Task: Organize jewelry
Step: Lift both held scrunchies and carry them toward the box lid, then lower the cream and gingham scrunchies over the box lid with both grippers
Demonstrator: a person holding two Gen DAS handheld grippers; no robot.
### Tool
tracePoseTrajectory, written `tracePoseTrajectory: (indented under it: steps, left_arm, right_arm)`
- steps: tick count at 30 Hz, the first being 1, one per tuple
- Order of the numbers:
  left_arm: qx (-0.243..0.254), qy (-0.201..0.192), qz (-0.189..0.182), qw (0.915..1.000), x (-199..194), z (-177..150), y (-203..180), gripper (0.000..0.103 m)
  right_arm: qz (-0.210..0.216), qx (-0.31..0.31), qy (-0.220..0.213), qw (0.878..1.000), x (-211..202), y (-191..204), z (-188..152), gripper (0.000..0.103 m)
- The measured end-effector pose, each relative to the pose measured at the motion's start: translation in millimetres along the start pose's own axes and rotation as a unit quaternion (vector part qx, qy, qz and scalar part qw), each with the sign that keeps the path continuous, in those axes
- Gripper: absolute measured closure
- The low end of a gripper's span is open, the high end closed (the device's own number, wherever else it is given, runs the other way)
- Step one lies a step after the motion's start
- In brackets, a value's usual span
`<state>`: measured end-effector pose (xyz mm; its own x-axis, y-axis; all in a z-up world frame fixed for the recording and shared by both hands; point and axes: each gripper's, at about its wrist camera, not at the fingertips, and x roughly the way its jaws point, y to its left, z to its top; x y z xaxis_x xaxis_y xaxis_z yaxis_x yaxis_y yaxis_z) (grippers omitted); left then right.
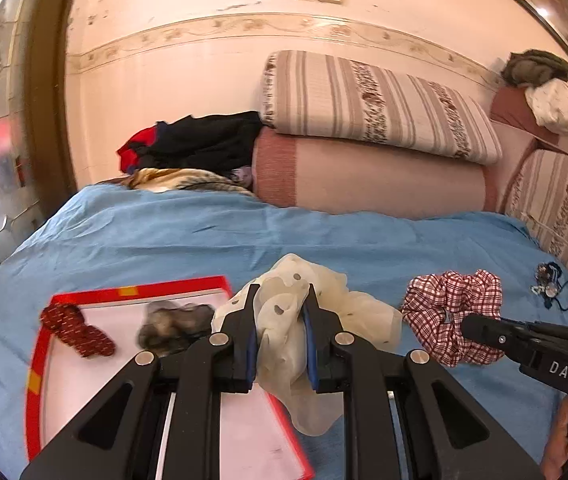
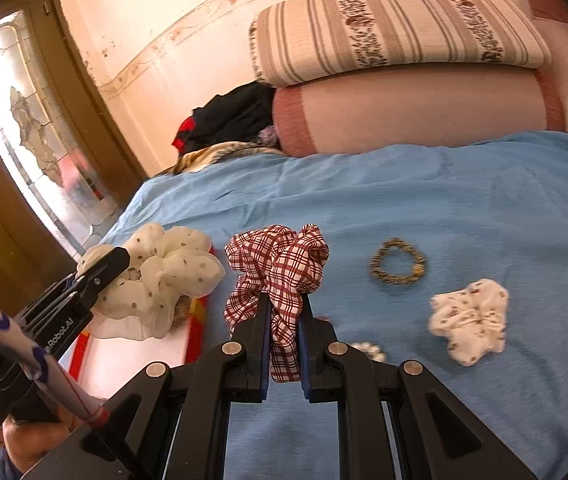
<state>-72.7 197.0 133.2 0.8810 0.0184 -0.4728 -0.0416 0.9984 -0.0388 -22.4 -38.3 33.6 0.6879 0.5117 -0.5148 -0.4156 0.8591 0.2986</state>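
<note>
My left gripper (image 1: 281, 300) is shut on a cream dotted scrunchie (image 1: 312, 320) and holds it over the right edge of a red-rimmed white tray (image 1: 37, 380). In the tray lie a red patterned scrunchie (image 1: 77, 330) and a dark grey scrunchie (image 1: 173, 326). My right gripper (image 2: 284, 304) is shut on a red-and-white plaid scrunchie (image 2: 275, 264), lifted above the blue bedsheet (image 2: 444, 200). In the right wrist view the cream scrunchie (image 2: 163, 276) and the left gripper (image 2: 103, 268) sit at the left. The plaid scrunchie (image 1: 452, 308) and right gripper (image 1: 472, 326) show in the left wrist view.
On the sheet lie a gold beaded bracelet (image 2: 398, 262), a white floral scrunchie (image 2: 470, 320) and a small sparkly piece (image 2: 368, 350). A tangle of dark cord jewelry (image 1: 552, 284) lies at the right. Pillows (image 1: 364, 128) and clothes (image 1: 195, 144) are at the back.
</note>
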Motion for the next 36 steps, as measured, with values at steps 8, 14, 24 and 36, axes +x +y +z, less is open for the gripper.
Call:
tracePoseTrajectory:
  steps: [8, 14, 24, 36]
  left_arm:
    - [-0.037, -0.002, 0.036, 0.9987, -23, -9, 48, 0.085]
    - [-0.07, 0.005, 0.066, 0.9953, -38, -20, 90, 0.085]
    - [-0.099, 0.026, 0.108, 0.9888, -32, -34, 140, 0.085]
    - [-0.116, 0.054, 0.134, 0.9827, -16, -45, 169, 0.085]
  right_arm:
    - [0.034, -0.016, 0.015, 0.999, 10, 46, -5, 0.091]
    - [0.06, -0.046, 0.03, 0.997, 26, 92, -10, 0.091]
    - [0.087, -0.068, 0.062, 0.992, 56, 138, -19, 0.091]
    - [0.082, -0.075, 0.09, 0.99, 94, 152, -23, 0.091]
